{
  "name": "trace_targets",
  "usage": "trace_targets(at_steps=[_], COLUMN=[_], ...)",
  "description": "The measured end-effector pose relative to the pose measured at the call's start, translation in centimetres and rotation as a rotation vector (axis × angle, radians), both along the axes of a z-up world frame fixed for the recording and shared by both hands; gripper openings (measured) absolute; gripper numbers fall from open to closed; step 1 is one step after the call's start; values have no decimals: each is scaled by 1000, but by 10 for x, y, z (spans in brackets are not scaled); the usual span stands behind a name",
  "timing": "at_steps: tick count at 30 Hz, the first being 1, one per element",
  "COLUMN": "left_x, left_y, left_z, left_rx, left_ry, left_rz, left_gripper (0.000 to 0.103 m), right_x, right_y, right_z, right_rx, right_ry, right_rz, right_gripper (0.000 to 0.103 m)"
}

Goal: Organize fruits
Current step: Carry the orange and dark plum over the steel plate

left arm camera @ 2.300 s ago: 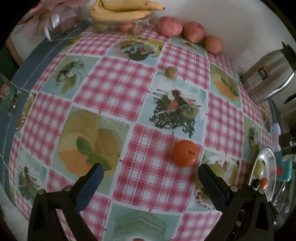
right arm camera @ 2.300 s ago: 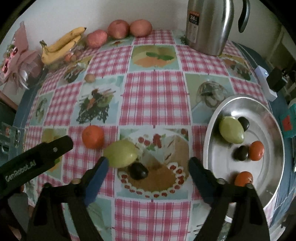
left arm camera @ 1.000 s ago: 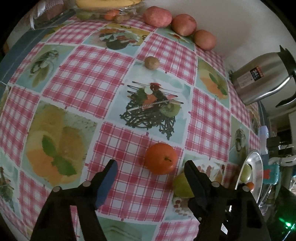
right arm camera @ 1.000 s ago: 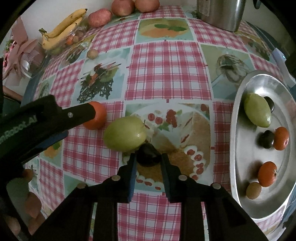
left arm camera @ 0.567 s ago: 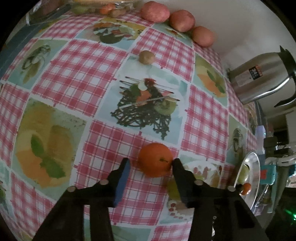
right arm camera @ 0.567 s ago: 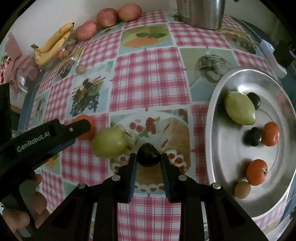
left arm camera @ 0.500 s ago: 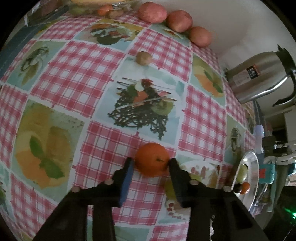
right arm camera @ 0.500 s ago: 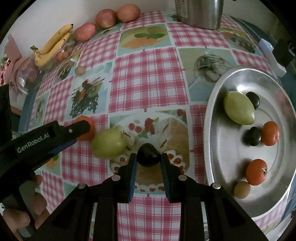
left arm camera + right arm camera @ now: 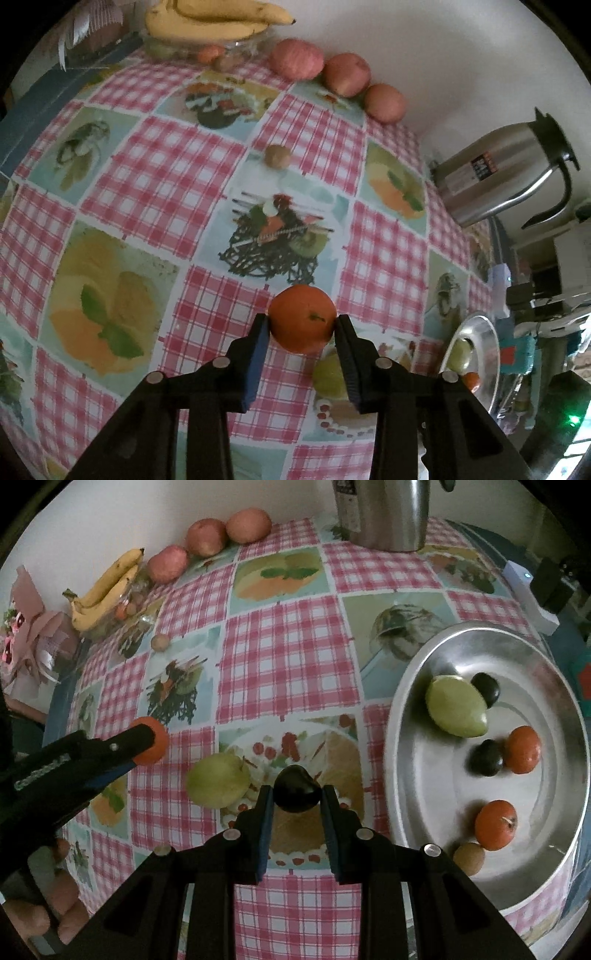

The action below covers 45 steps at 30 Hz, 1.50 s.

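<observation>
Both tools grip fruit above the checked bench.

The left tool (image 9: 302, 328) has just closed on an orange (image 9: 302, 318), pads pressing both its sides. The right tool (image 9: 297, 794) is clamped on a dark plum (image 9: 296, 789). A green fruit (image 9: 218, 780) lies on the bench (image 9: 284, 657) between the two tools. The metal tray (image 9: 417, 672) at the right holds a green fruit, two plums, two oranges and a small brown fruit.
</observation>
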<state>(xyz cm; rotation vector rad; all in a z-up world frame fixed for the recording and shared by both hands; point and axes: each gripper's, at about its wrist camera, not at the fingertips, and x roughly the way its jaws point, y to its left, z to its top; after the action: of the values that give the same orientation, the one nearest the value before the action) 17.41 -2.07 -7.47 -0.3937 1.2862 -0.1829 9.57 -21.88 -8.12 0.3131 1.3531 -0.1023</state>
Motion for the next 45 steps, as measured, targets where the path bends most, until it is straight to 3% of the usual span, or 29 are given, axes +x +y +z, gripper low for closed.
trace_targets(at_steps=[8,15,26,31,39,45], left_x=[-6,-11,-30,-49,-76,-78], left_y=[-2,-22,-86,-129,-187,-200], left_z=[14,22,30,31,17,4], left_rx=[-4,12,4,6,46,54], left_ry=[-25,-35,-44,-61,-79,-56], left_rz=[-11,-54,-237,-363,-529,-558], left_gripper=[39,39,39,39,39,39], right_x=[-2,-11,-45,-59,-70,-73], right_y=[-16,-53,-120,-140,-152,-156], right_z=[5,14,14,17,14,8], right_rx=[-8,-51,-76,-98,-104,-103], right_ry=[-14,-36,-50,-61,-41,-16], right_rz=[-49,-162,-377,-449,-489,-503], right_gripper=[27,27,27,27,27,27])
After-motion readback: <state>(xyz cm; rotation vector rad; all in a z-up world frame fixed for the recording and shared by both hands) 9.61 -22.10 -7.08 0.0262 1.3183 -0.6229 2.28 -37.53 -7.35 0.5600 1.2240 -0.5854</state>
